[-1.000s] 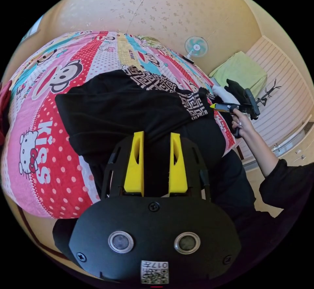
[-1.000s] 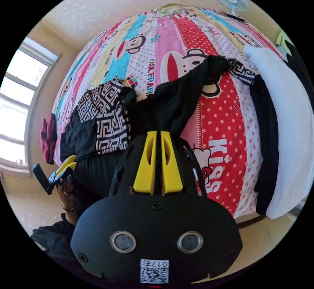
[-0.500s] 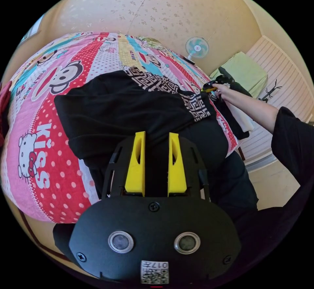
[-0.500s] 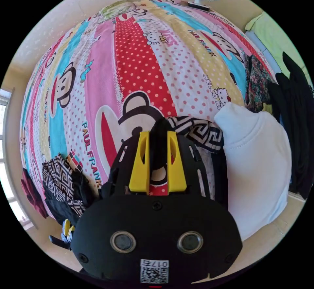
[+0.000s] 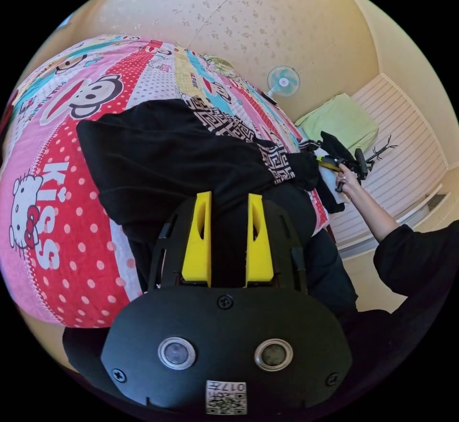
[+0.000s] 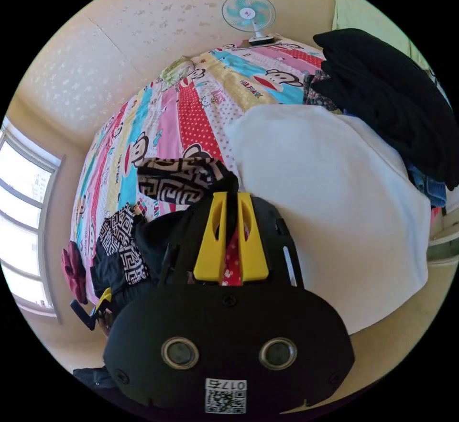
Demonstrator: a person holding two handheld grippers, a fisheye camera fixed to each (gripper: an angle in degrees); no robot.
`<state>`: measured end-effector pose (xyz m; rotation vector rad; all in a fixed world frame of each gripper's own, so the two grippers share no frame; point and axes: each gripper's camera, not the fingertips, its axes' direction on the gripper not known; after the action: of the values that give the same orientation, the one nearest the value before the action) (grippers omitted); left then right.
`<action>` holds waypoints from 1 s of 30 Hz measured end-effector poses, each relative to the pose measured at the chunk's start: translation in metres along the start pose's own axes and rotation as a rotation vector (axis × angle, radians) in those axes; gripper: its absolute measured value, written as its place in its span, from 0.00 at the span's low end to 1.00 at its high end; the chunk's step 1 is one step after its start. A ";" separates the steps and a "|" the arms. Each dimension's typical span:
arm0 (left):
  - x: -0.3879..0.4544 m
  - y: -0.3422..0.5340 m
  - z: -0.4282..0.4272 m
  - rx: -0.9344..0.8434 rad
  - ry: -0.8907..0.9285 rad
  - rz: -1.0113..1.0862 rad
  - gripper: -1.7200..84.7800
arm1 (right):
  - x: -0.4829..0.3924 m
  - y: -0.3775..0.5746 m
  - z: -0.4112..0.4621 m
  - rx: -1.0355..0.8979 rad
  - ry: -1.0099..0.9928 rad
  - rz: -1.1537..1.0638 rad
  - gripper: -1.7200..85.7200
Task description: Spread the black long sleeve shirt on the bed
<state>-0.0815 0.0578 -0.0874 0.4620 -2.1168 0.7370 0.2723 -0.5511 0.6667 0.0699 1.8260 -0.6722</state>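
Nearest the left hand-held gripper (image 5: 229, 211), jaws parted over the black shirt (image 5: 162, 154) on the bed (image 5: 62, 231). Right hand-held gripper (image 6: 232, 211) has swung back toward the bed edge, jaws pinching the patterned sleeve end (image 6: 179, 180) beside a white garment (image 6: 334, 202). Judged: sleeve drawn outward, spreading under way.
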 end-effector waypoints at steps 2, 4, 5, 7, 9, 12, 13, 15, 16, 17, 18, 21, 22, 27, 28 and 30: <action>0.000 0.001 -0.004 0.006 0.003 0.003 0.15 | 0.007 0.007 0.002 0.012 -0.076 0.010 0.03; -0.001 0.002 -0.007 0.009 0.005 0.005 0.15 | 0.010 0.003 0.005 -0.005 -0.164 0.048 0.03; -0.002 0.002 -0.008 0.011 0.009 0.006 0.15 | 0.008 0.001 0.005 -0.005 -0.182 0.045 0.04; -0.004 0.003 -0.011 0.016 0.017 0.007 0.15 | -0.011 -0.010 0.000 0.000 -0.194 -0.026 0.05; -0.006 0.003 -0.013 0.019 0.031 0.005 0.15 | -0.033 -0.021 0.005 -0.044 -0.153 -0.125 0.08; -0.007 0.002 -0.017 0.015 0.047 0.010 0.15 | -0.073 -0.033 0.036 -0.215 -0.059 -0.350 0.15; -0.007 0.001 -0.017 0.014 0.051 0.012 0.15 | -0.086 -0.031 0.052 -0.273 -0.006 -0.424 0.17; -0.008 0.000 -0.019 0.012 0.058 0.010 0.15 | -0.098 -0.026 0.077 -0.335 0.083 -0.512 0.17; -0.008 0.000 -0.020 0.010 0.063 0.009 0.15 | -0.104 -0.023 0.094 -0.388 0.125 -0.561 0.15; -0.008 -0.001 -0.021 0.009 0.069 0.007 0.15 | -0.105 -0.022 0.102 -0.423 0.140 -0.578 0.14; -0.008 -0.001 -0.021 0.009 0.072 0.005 0.15 | -0.106 -0.023 0.115 -0.489 0.173 -0.582 0.09; -0.008 -0.001 -0.023 0.011 0.091 -0.007 0.15 | -0.105 -0.040 0.105 -0.477 0.150 -0.513 0.04; -0.008 -0.001 -0.024 0.010 0.098 -0.009 0.15 | -0.102 -0.052 0.083 -0.390 0.111 -0.455 0.04; -0.006 -0.001 -0.026 0.006 0.118 -0.017 0.16 | -0.041 -0.068 -0.011 -0.007 0.049 0.002 0.03; -0.005 -0.001 -0.027 0.006 0.125 -0.021 0.16 | -0.017 -0.060 -0.020 0.021 0.079 0.154 0.03; -0.004 -0.001 -0.027 0.005 0.135 -0.025 0.16 | 0.007 -0.044 -0.024 0.025 0.106 0.262 0.03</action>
<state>-0.0628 0.0745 -0.0769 0.4289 -1.9810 0.7384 0.2331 -0.5789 0.6835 0.3610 1.8677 -0.5133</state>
